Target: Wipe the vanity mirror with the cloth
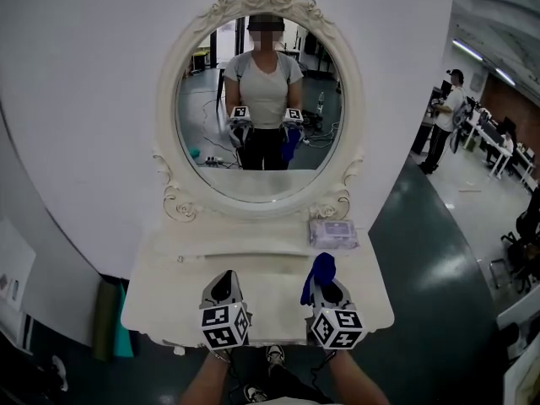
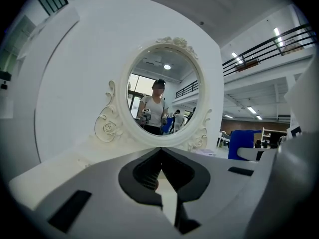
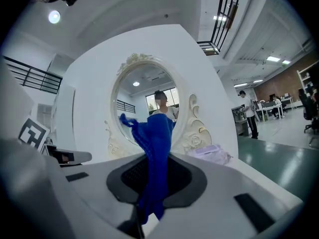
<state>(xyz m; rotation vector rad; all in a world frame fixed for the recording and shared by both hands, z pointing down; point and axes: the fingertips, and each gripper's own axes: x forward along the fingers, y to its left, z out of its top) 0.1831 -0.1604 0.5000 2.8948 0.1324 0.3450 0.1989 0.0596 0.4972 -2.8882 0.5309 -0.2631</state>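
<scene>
The oval vanity mirror (image 1: 260,112) in its ornate white frame stands at the back of a white vanity table (image 1: 253,264). It fills the middle of the left gripper view (image 2: 162,96) and the right gripper view (image 3: 144,101), and reflects the person holding both grippers. My right gripper (image 1: 323,278) hovers over the table's front right, shut on a blue cloth (image 1: 319,272) that sticks up between its jaws (image 3: 155,143). Over the table's front left, my left gripper (image 1: 224,287) is shut with nothing in it, its tips meeting (image 2: 161,149). Both are well short of the glass.
A packet of wipes (image 1: 332,233) lies on the table at the mirror's right foot, also in the right gripper view (image 3: 213,153). A curved white wall backs the mirror. A green object (image 1: 112,319) leans by the table's left side. A person (image 1: 443,125) stands far right.
</scene>
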